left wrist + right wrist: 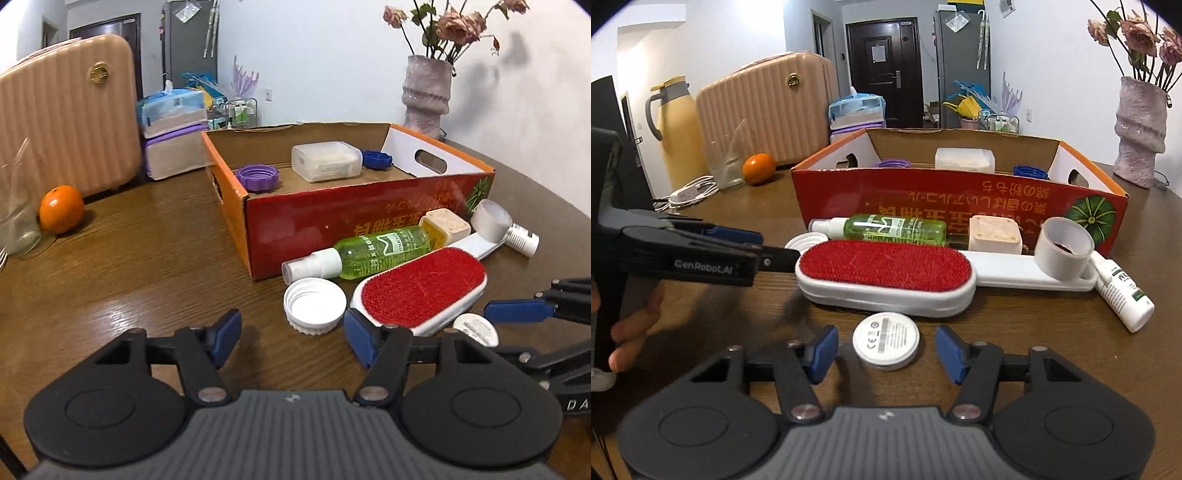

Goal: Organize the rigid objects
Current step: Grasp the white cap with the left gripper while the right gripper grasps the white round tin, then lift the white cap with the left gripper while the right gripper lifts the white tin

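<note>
Your right gripper (886,349) stands part open around the small white round disc (885,340), pads on either side but not touching it. Your left gripper (291,338) is part open and empty, near the white cap (314,304). The red lint brush (886,275) lies flat before the cardboard box (960,206), its long axis along the box front, handle pointing right.

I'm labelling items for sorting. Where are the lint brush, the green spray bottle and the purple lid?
lint brush (884,264): right wrist view, on its red bristle pad.
green spray bottle (897,229): right wrist view, on its label.
purple lid (256,177): left wrist view, on its rim.
</note>
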